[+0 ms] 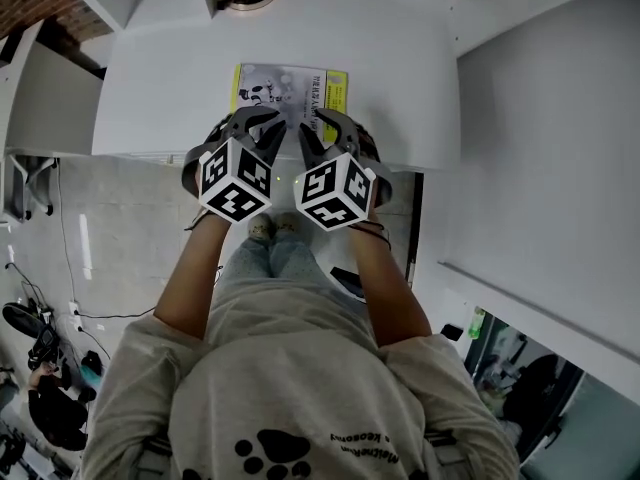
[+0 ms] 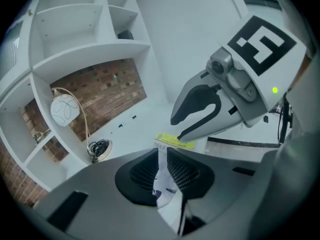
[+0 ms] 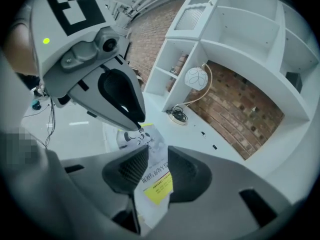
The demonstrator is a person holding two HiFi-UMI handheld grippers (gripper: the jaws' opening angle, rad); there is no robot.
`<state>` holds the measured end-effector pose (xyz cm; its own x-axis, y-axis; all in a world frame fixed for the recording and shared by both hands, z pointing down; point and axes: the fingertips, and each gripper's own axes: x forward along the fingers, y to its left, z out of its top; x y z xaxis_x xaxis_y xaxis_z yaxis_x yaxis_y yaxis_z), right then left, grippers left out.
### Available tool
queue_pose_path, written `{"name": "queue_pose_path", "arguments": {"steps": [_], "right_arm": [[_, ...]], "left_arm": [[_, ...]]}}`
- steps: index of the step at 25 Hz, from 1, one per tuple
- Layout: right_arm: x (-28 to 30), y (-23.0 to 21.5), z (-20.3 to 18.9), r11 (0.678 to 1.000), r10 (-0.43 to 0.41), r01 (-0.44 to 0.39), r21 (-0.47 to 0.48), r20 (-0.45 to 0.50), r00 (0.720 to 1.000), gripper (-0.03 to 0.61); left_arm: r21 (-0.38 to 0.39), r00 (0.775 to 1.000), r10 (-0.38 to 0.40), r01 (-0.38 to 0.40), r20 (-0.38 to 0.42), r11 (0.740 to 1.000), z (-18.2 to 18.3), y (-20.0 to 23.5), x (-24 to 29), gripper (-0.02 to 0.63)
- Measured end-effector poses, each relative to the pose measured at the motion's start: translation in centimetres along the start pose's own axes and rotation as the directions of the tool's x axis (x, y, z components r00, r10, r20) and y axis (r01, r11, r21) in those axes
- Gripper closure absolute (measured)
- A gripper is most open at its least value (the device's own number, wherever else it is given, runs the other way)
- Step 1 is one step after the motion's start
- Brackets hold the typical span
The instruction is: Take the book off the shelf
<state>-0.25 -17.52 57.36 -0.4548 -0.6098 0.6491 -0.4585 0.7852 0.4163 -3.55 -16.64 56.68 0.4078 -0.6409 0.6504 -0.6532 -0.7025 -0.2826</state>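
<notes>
- Together, the left gripper (image 1: 262, 120) and the right gripper (image 1: 318, 124) each clamp an edge of the book (image 1: 290, 90), at top centre of the head view.
- The book sits over the white shelf (image 1: 160, 88).
- Behind it are a brick wall (image 3: 240, 109) and a round lamp (image 3: 196, 77); the grey floor (image 1: 110, 228) is at lower left.

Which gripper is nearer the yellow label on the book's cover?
Right: the right gripper clamps the thin grey-and-white book at its yellow label; the left gripper clamps the far edge.
</notes>
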Motion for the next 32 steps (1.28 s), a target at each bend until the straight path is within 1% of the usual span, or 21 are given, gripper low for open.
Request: {"name": "queue_pose_path", "arguments": {"steps": [3, 5, 7, 10, 13, 17, 21, 24, 27, 29, 31, 32], "right_arm": [[-1.0, -0.5, 0.6, 0.999, -0.025, 0.024, 0.040, 0.024, 0.999, 0.467], [-1.6, -0.8, 1.0, 0.998, -0.045, 0.044, 0.050, 0.037, 0.998, 0.482], [-2.2, -1.1, 1.5, 0.997, -0.062, 0.059, 0.055, 0.054, 0.997, 0.517], [-3.3, -1.2, 2.2, 0.995, -0.077, 0.072, 0.073, 0.074, 0.994, 0.534], [-4.3, -1.4, 2.6, 0.990, -0.092, 0.082, 0.111, 0.095, 0.991, 0.551], [-5.9, -2.0, 3.3, 0.981, -0.128, 0.107, 0.163, 0.124, 0.984, 0.560], [-7.7, -2.8, 4.3, 0.963, -0.171, 0.130, 0.235, 0.164, 0.972, 0.561], [-8.8, -3.1, 5.2, 0.944, -0.191, 0.121, 0.308, 0.208, 0.959, 0.561], [-10.2, -3.6, 6.1, 0.920, -0.224, 0.114, 0.376, 0.265, 0.938, 0.561], [-11.4, -3.9, 6.8, 0.904, -0.252, 0.114, 0.413, 0.298, 0.921, 0.562], [-12.6, -4.2, 7.5, 0.894, -0.276, 0.116, 0.432, 0.328, 0.904, 0.561], [-13.2, -4.4, 7.9, 0.891, -0.287, 0.118, 0.438, 0.342, 0.895, 0.561]], "left_arm": [[-0.027, 0.999, 0.017, -0.017, 0.033, 0.999, 0.9, 0.1, -0.9, 0.569], [-0.054, 0.998, 0.023, -0.020, 0.058, 0.998, 1.5, 0.1, -1.5, 0.578], [-0.075, 0.996, 0.024, -0.018, 0.083, 0.997, 2.0, 0.0, -2.1, 0.585], [-0.082, 0.992, 0.042, -0.033, 0.116, 0.996, 2.8, 0.1, -3.1, 0.598], [-0.106, 0.985, 0.066, -0.049, 0.160, 0.993, 3.7, 0.3, -4.3, 0.603], [-0.161, 0.970, 0.089, -0.053, 0.227, 0.986, 5.2, 0.9, -5.8, 0.603], [-0.224, 0.949, 0.122, -0.057, 0.291, 0.973, 6.3, 1.1, -7.4, 0.603], [-0.245, 0.928, 0.163, -0.081, 0.335, 0.966, 7.1, 1.1, -8.7, 0.604], [-0.284, 0.899, 0.209, -0.100, 0.385, 0.953, 8.2, 1.3, -10.5, 0.604], [-0.323, 0.882, 0.239, -0.106, 0.407, 0.940, 8.7, 1.6, -11.7, 0.604], [-0.352, 0.863, 0.270, -0.117, 0.427, 0.929, 9.1, 2.0, -12.9, 0.604], [-0.353, 0.854, 0.284, -0.128, 0.436, 0.927, 9.4, 2.2, -13.4, 0.604]]}}
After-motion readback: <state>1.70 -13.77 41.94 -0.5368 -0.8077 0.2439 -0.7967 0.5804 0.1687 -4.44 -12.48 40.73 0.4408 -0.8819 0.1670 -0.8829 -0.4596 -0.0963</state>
